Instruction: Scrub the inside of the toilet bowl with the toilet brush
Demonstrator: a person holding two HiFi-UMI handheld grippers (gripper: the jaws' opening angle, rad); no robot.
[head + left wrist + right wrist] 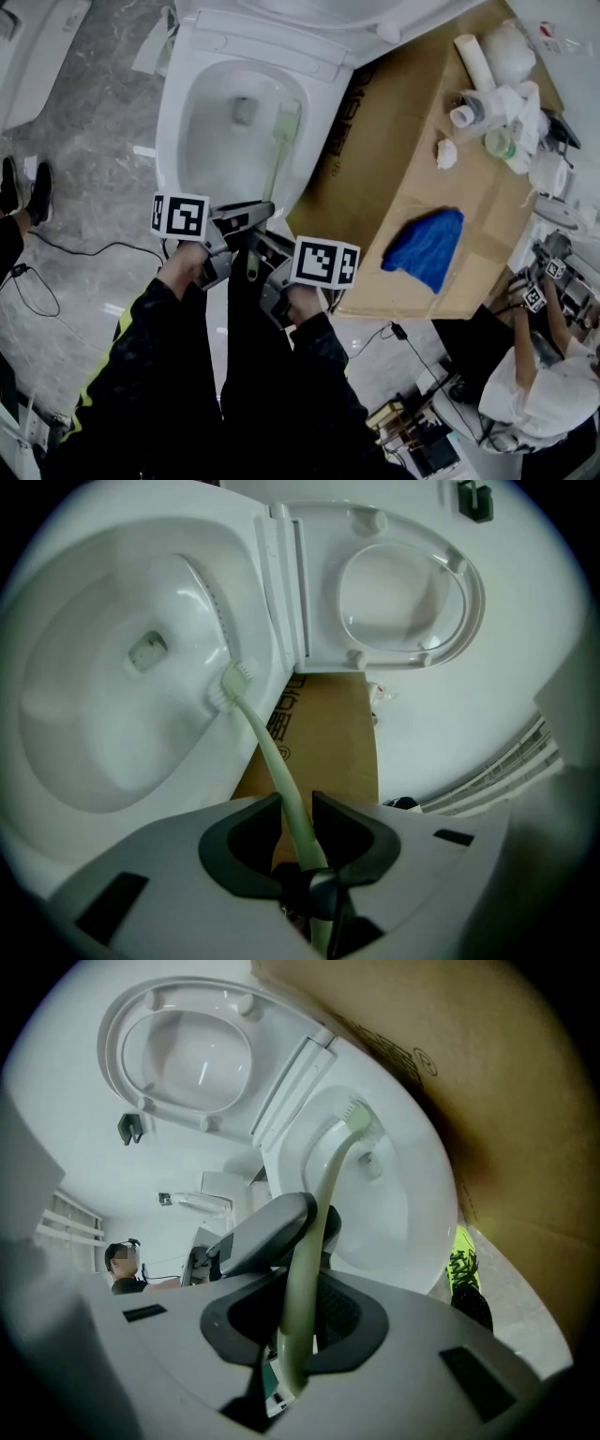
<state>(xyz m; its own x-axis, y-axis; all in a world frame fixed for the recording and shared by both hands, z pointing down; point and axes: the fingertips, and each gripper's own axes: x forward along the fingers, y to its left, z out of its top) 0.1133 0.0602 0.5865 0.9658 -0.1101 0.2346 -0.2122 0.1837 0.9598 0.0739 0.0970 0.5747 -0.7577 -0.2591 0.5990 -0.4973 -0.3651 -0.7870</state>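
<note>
The white toilet bowl [192, 141] is open, with its seat and lid [405, 588] raised. A pale green toilet brush [278, 155] reaches into it. The brush head [232, 682] presses on the bowl's inner wall just below the rim, and in the right gripper view the brush head [357, 1119] is at the bowl's [394, 1213] upper edge. My left gripper [249, 217] is shut on the handle [281, 780]. Just behind it, my right gripper [272, 255] is shut on the same handle [309, 1260]. In the left gripper view the left gripper [295, 810] clamps the handle, and the right gripper [302, 1314] does so in its own view.
A big cardboard box [412, 169] stands tight against the toilet's right side, with a blue cloth [427, 246] and paper rolls and bottles [497, 98] on it. Another person [548, 384] crouches at the lower right. A cable [66, 255] lies on the floor at left.
</note>
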